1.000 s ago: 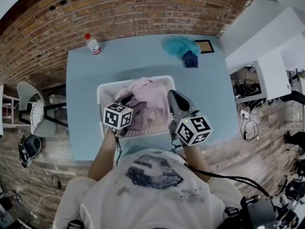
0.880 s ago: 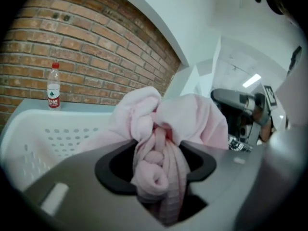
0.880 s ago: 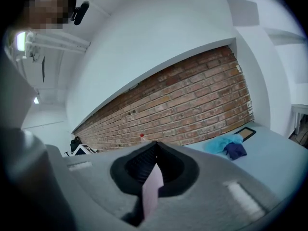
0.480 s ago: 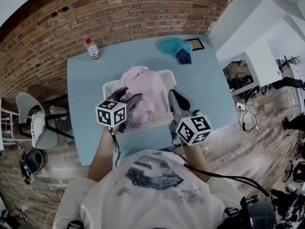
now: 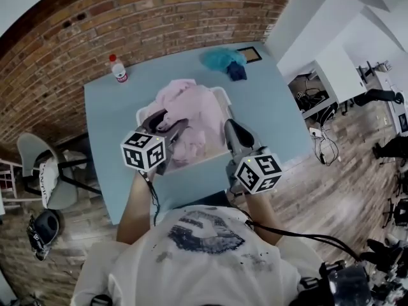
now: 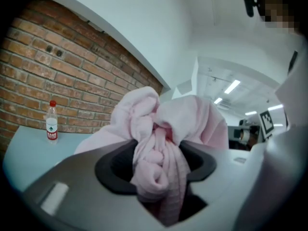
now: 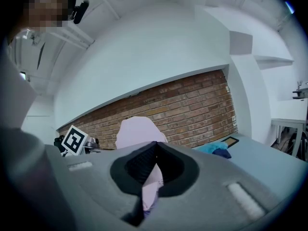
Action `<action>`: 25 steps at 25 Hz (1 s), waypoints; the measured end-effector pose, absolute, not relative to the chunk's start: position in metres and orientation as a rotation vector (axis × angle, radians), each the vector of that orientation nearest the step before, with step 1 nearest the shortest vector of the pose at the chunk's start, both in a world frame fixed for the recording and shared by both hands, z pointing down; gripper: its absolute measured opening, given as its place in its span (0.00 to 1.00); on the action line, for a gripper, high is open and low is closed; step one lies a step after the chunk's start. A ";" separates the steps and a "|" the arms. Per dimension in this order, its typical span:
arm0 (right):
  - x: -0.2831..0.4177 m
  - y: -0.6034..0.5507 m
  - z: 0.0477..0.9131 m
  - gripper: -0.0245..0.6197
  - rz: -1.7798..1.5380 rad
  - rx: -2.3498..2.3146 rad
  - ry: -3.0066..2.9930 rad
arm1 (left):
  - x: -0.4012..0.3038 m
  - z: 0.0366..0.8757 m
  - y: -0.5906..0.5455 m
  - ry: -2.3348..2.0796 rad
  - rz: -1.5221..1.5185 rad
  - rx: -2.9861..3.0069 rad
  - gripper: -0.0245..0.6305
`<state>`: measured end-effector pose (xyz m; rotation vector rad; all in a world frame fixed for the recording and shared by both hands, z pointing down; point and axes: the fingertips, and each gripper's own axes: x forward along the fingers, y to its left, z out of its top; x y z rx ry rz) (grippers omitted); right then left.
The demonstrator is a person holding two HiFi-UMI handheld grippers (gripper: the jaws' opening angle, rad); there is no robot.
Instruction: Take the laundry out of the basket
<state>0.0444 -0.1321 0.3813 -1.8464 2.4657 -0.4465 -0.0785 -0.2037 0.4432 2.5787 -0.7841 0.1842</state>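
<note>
Looks like lab or studio workroom, not home. Bare brick wall (image 5: 159, 11) behind light-blue table (image 5: 105, 139). White benches (image 5: 338, 69) at right, with electronic gear (image 5: 307, 97) stacked underneath and loose cables (image 5: 325, 148) trailing over wooden floor (image 5: 306, 196). Grey chair (image 5: 35, 161) at left, helmet-like item (image 5: 39, 234) lying on floor beside it. Strip lights (image 6: 232, 86) on high white ceiling, office-style.

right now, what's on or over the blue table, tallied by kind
bottle: 1
basket: 1
cloth bundles: 3 (pink laundry, teal cloth, dark blue cloth)
flat framed item: 1
total: 6
</note>
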 end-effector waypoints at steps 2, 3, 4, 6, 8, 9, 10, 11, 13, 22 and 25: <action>0.049 -0.132 0.378 0.04 -0.434 -1.837 2.466 | -0.073 0.432 -0.203 -0.783 0.163 2.598 0.40; 0.053 -0.132 0.377 0.03 -0.427 -1.832 2.465 | -0.069 0.426 -0.203 -0.785 0.154 2.609 0.40; 0.058 -0.133 0.376 0.03 -0.421 -1.826 2.464 | -0.063 0.421 -0.204 -0.788 0.148 2.619 0.40; 0.073 -0.135 0.375 0.03 -0.416 -1.811 2.464 | -0.050 0.413 -0.206 -0.804 0.145 2.637 0.40; 0.091 -0.138 0.374 0.03 -0.414 -1.792 2.464 | -0.034 0.405 -0.208 -0.826 0.142 2.651 0.40; 0.101 -0.140 0.373 0.04 -0.413 -1.781 2.465 | -0.024 0.401 -0.209 -0.838 0.137 2.656 0.40; 0.112 -0.142 0.372 0.03 -0.412 -1.770 2.465 | -0.014 0.397 -0.210 -0.848 0.132 2.660 0.40; 0.124 -0.143 0.371 0.03 -0.411 -1.759 2.466 | -0.004 0.394 -0.210 -0.859 0.127 2.663 0.40; 0.148 -0.145 0.368 0.03 -0.408 -1.736 2.465 | 0.019 0.387 -0.209 -0.882 0.126 2.671 0.40; 0.254 -0.142 0.361 0.03 -0.380 -1.692 2.449 | 0.124 0.370 -0.204 -0.920 0.120 2.701 0.40; 0.287 -0.134 0.362 0.03 -0.374 -1.705 2.430 | 0.161 0.371 -0.196 -0.890 0.117 2.712 0.40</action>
